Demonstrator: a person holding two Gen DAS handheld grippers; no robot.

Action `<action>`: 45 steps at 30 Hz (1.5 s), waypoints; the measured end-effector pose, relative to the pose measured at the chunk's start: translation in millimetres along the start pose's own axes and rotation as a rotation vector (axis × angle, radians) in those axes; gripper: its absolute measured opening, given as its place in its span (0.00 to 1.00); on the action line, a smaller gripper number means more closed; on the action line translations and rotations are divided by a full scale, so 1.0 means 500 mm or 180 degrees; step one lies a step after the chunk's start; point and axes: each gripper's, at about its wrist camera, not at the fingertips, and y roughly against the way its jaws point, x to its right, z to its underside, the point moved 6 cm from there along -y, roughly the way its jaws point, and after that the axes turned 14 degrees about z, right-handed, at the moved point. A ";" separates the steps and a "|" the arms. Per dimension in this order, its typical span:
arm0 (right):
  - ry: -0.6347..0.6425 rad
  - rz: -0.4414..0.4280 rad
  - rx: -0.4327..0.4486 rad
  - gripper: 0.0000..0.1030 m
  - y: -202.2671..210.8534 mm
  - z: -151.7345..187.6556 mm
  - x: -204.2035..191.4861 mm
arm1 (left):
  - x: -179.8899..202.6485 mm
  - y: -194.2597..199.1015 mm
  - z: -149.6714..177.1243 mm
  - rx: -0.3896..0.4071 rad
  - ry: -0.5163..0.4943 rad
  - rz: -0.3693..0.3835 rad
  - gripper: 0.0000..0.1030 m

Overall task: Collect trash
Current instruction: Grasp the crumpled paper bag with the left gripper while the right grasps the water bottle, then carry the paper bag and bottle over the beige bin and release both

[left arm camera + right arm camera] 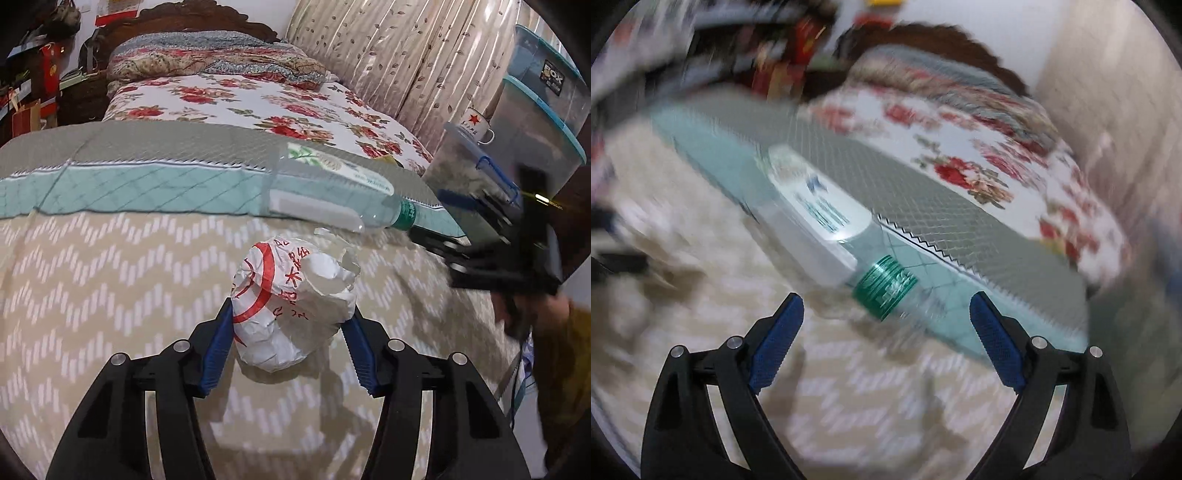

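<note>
A crumpled white paper ball [288,280] with red print sits between the blue pads of my left gripper [291,307]. Both pads press its sides, and its shadow lies on the beige zigzag blanket [110,277] below. An empty clear plastic bottle [332,184] with a green cap [404,214] lies on the folded teal-and-grey quilt [147,184]. The right wrist view is blurred. My right gripper [886,295] stands open there, with the bottle [812,206] ahead and its cap [884,288] just in front of the fingertips, untouched. From the left, the right gripper [430,214] shows as a dark blur beside the cap.
The bed carries a floral sheet [258,103] and pillows [207,55] against a carved headboard. Stacked clear storage boxes [546,110] and a red-star mug [476,123] stand at the right by the curtain [406,44]. A person's sleeve [565,339] is at the right edge.
</note>
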 end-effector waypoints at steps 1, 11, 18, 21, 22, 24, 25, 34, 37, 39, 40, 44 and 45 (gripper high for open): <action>0.0149 -0.0004 -0.0029 0.88 -0.011 -0.007 -0.006 | -0.003 0.001 0.004 -0.0002 0.0007 -0.0012 0.52; 0.0391 -0.0254 -0.0469 0.45 -0.072 -0.018 -0.032 | -0.008 0.003 0.023 0.0028 -0.0010 -0.0033 0.53; -0.0943 -0.1313 -0.0848 0.44 0.014 0.072 -0.032 | -0.010 0.007 0.027 0.0031 -0.0011 -0.0008 0.53; -0.1404 -0.1792 -0.0958 0.44 0.071 0.135 -0.055 | -0.001 0.009 0.031 0.0014 -0.0042 -0.0012 0.53; -0.1492 -0.1861 -0.0967 0.44 0.087 0.152 -0.060 | 0.006 0.009 0.036 -0.0007 -0.0048 0.0022 0.53; -0.1693 -0.1970 -0.0953 0.44 0.124 0.193 -0.064 | 0.026 0.007 0.047 -0.0056 -0.0083 0.0082 0.53; -0.1768 -0.2002 -0.0940 0.43 0.143 0.206 -0.070 | 0.039 0.004 0.053 -0.0090 -0.0127 0.0109 0.54; -0.2222 -0.1785 -0.0821 0.47 0.243 0.312 -0.088 | 0.132 -0.022 0.084 -0.0338 -0.0322 0.0388 0.55; -0.2205 -0.1733 -0.0699 0.61 0.248 0.307 -0.089 | 0.155 -0.038 0.094 -0.0415 -0.0387 0.0369 0.56; -0.2176 -0.1618 -0.0626 0.64 0.244 0.296 -0.094 | 0.168 -0.050 0.095 -0.0448 -0.0438 0.0341 0.56; -0.2163 -0.1604 -0.0591 0.62 0.241 0.290 -0.096 | 0.176 -0.056 0.096 -0.0461 -0.0480 0.0324 0.55; -0.2373 -0.1589 -0.0524 0.46 0.225 0.295 -0.082 | 0.209 -0.085 0.086 -0.0513 -0.0559 0.0316 0.54; -0.2484 -0.1544 -0.0494 0.45 0.227 0.309 -0.067 | 0.224 -0.093 0.082 -0.0535 -0.0589 0.0354 0.54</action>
